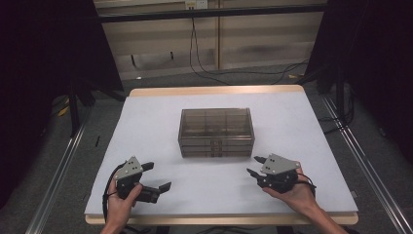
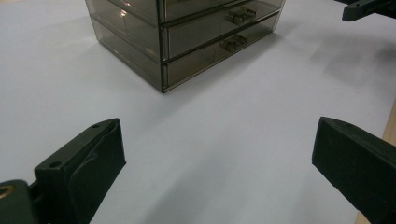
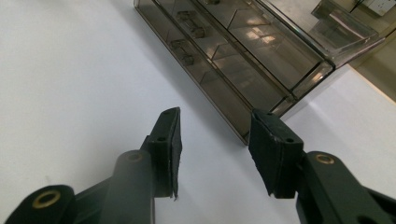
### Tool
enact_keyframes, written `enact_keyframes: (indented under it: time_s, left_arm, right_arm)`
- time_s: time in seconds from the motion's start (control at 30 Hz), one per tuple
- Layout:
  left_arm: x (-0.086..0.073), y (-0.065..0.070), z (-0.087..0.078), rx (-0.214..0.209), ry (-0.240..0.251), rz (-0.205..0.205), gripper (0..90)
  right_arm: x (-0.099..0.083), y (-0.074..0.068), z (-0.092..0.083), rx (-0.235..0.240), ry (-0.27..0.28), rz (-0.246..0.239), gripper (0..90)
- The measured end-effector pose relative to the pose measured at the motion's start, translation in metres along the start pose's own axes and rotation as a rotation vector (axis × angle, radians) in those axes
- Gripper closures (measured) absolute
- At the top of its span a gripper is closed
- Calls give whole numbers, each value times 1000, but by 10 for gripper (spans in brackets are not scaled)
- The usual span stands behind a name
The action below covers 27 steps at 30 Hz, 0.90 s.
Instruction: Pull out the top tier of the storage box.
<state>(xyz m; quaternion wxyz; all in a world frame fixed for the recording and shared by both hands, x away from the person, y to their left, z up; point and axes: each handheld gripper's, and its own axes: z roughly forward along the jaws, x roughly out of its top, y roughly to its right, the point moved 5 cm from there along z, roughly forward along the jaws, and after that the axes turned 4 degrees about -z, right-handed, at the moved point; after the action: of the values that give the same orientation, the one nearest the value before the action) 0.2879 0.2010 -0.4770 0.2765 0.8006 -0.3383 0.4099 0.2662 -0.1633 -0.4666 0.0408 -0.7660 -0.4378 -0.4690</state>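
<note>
A smoky see-through drawer box stands in the middle of the white table top, its small drawer handles facing the person. My left gripper rests near the front left, held in a hand, with its jaws wide open and nothing between them. In the left gripper view, the left gripper looks at the box's corner from some way off. My right gripper sits at the front right, pointing at the box's right front corner. Its jaws stand partly open over bare table.
The table's wooden edge shows at the back and front. Black cables lie on the floor beyond it, metal rails run along both sides, and dark curtains hang left and right. One jaw of the right gripper shows in the left gripper view.
</note>
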Motion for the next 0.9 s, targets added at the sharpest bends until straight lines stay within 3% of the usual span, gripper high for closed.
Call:
enact_keyframes:
  time_s: [0.27, 0.47, 0.63, 0.9]
  left_arm:
    - [0, 0, 0, 3, -3, 3, 23]
    - [1, 0, 0, 1, 6, 2, 24]
    - [0, 1, 0, 1, -1, 0, 23]
    - [0, 0, 1, 2, -5, 1, 24]
  right_arm:
    - [11, -3, 3, -27, 3, -67, 565]
    - [24, -2, 5, -14, 17, -42, 577]
    - [27, -1, 10, -88, 18, -125, 591]
    - [35, -10, 21, -120, 4, -252, 591]
